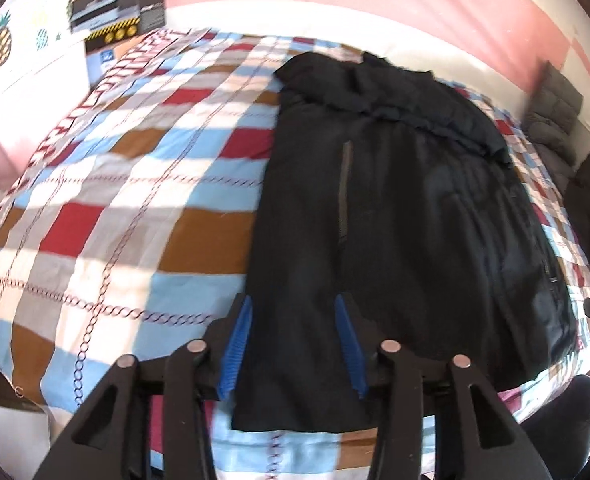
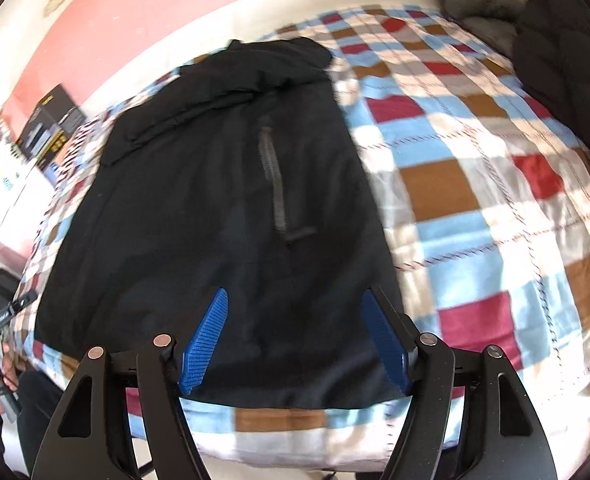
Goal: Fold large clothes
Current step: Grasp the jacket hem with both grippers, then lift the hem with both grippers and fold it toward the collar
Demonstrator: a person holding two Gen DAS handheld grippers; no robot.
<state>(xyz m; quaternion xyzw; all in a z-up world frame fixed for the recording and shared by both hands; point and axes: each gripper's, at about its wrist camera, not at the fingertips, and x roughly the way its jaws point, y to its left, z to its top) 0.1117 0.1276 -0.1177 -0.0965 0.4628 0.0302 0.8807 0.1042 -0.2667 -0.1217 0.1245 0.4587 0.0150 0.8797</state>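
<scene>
A large black jacket [image 1: 395,220] lies flat on a checked bedspread [image 1: 115,200], folded lengthwise, with a sleeve folded across its far end and a grey zipper strip down its front. It also shows in the right wrist view [image 2: 215,208]. My left gripper [image 1: 293,308] is open, its blue pads over the jacket's near left hem corner. My right gripper [image 2: 295,300] is open, its blue pads over the jacket's near right hem. Neither holds cloth.
A dark printed box [image 1: 119,8] stands at the bed's far left corner. A grey puffer jacket [image 1: 551,108] and another black coat [image 2: 563,48] lie along the bed's right side. A pink wall runs behind. The bedspread [image 2: 495,200] lies bare to the jacket's right.
</scene>
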